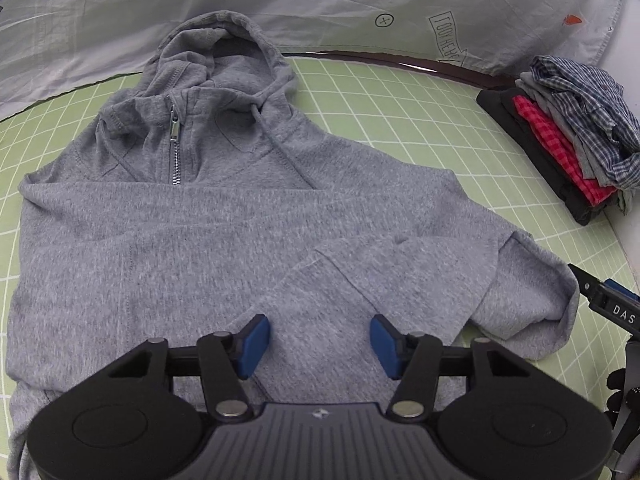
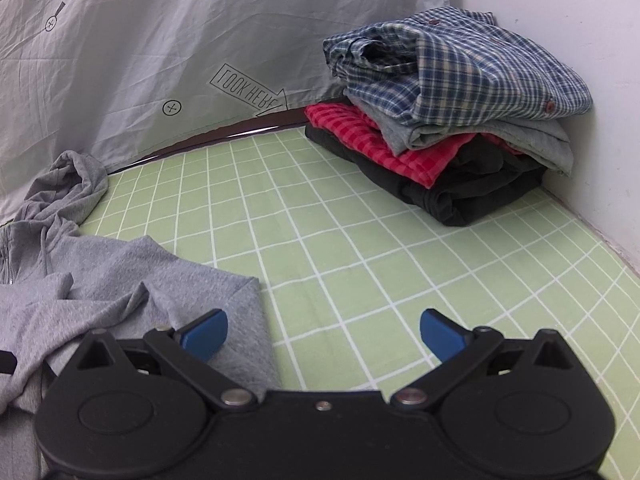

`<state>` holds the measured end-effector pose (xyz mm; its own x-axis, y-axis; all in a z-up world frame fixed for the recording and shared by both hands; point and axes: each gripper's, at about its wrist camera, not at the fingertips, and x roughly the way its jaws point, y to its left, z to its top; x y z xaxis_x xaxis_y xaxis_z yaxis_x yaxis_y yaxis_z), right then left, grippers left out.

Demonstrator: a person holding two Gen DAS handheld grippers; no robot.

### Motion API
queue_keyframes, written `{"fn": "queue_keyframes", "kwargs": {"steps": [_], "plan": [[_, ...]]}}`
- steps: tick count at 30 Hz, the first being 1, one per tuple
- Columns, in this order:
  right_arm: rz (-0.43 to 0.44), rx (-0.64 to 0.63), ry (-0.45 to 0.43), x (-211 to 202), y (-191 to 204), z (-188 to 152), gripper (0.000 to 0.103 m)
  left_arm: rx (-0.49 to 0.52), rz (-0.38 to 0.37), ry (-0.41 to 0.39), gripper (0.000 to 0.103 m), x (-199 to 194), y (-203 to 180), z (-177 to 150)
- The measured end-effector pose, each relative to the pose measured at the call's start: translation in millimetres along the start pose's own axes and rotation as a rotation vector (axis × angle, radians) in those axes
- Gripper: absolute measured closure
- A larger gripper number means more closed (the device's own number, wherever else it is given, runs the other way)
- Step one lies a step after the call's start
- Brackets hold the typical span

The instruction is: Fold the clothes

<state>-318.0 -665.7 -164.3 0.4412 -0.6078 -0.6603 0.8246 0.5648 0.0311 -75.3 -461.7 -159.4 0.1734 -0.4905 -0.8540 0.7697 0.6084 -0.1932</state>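
A grey zip hoodie (image 1: 224,216) lies flat on the green grid mat (image 1: 380,100), hood at the far end, sleeves folded across the body. My left gripper (image 1: 319,342) is open and empty, hovering over the hoodie's lower middle. My right gripper (image 2: 323,334) is open and empty, at the hoodie's right edge (image 2: 132,280); its left pad is over the cloth, its right pad over bare mat. Part of the right gripper shows at the right edge of the left wrist view (image 1: 612,304).
A stack of folded clothes (image 2: 452,112), with a blue plaid shirt on top, then grey, red check and black, sits at the mat's far right corner against a white wall (image 2: 560,20). A grey printed sheet (image 2: 140,40) hangs behind the mat.
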Motion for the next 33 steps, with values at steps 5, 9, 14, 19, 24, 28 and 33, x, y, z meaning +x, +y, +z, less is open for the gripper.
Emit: {"fn": "queue_keyframes", "kwargs": {"steps": [5, 9, 14, 19, 24, 28, 33], "plan": [[-0.016, 0.002, 0.001, -2, -2, 0, 0.0, 0.013, 0.026, -0.014, 0.096, -2, 0, -1], [-0.021, -0.009, -0.013, -8, -1, 0, 0.0, 0.011, 0.02, -0.045, 0.098, -13, 2, -1], [-0.034, -0.007, -0.033, -19, -2, 1, 0.0, 0.063, 0.06, -0.132, 0.098, -42, -1, 2], [-0.046, 0.008, -0.042, -33, 3, -4, 0.0, 0.075, 0.127, -0.229, 0.098, -79, 11, 10], [-0.047, 0.02, -0.032, -47, 21, -16, 0.0, 0.041, 0.185, -0.28, 0.098, -110, 44, 17], [-0.041, 0.02, -0.018, -57, 41, -24, 0.0, 0.015, 0.218, -0.311, 0.098, -131, 74, 21], [-0.032, -0.003, -0.001, -67, 73, -31, 0.0, -0.021, 0.228, -0.376, 0.098, -164, 105, 25]]}}
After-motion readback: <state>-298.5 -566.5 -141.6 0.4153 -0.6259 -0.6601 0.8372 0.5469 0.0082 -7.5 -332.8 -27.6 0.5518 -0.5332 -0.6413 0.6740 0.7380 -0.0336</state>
